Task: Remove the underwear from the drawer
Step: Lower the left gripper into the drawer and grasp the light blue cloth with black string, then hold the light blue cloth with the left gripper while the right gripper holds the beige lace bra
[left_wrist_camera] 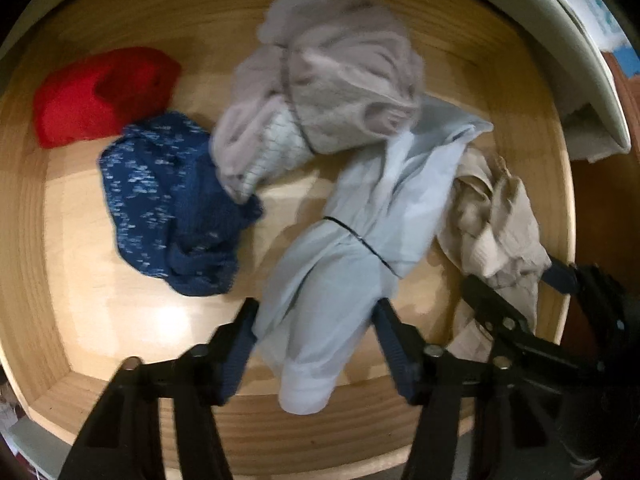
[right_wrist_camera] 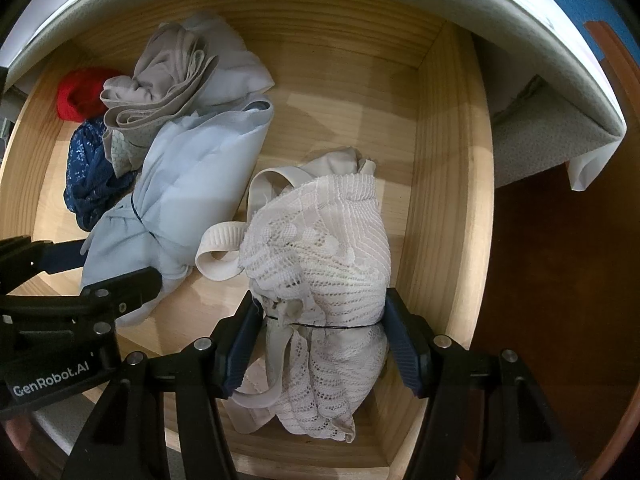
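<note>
Wood drawer (right_wrist_camera: 444, 152), smooth; lace bundle (right_wrist_camera: 332, 240), cloth.

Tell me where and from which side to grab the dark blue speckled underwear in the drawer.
Grip the raised crumpled fold of the dark blue underwear from straight above, fingers either side of the bunched ridge. It lies loose on the drawer floor, and the grey bundle overlaps one edge.

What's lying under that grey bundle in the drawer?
The grey bundle overlaps a light blue garment and a dark blue one. Whatever lies beneath those is covered.
</note>
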The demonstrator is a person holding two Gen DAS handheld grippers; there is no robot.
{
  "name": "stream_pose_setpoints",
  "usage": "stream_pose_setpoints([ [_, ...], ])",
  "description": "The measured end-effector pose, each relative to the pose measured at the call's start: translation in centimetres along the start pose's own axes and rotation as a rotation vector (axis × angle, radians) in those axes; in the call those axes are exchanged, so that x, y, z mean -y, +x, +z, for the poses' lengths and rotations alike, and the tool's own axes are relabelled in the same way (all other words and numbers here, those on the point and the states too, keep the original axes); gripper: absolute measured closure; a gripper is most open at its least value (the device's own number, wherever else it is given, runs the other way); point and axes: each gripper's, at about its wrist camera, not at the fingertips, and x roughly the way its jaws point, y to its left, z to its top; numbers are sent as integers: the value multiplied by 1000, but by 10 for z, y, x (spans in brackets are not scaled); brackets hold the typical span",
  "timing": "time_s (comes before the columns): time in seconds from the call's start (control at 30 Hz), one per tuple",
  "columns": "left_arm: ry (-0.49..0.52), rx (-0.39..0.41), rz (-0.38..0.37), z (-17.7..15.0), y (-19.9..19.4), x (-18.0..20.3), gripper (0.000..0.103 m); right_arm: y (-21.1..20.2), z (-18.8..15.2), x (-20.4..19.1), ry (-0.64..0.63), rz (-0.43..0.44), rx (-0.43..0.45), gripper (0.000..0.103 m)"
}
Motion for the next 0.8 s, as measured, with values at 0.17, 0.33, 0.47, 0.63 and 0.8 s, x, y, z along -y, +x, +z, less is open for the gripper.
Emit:
stream_pose_setpoints([
  [0.17,32,15,11,-3,0,6,61,0,0,0,2,1,0,44],
  [0.33,48,41,14,-13,-5,10,75,0,0,0,1,0,0,44],
  [0.47,57,54,6,-21,-11,4,83,0,0,-1,0,-2,-1,44],
  [0.63,28,60,7,-31,-21,-20,86,0,0,-1,0,-6,-2,44],
  [0.8,3,68,24,-39,-30,-46,87,0,1,-2,-1,-7,-2,44],
])
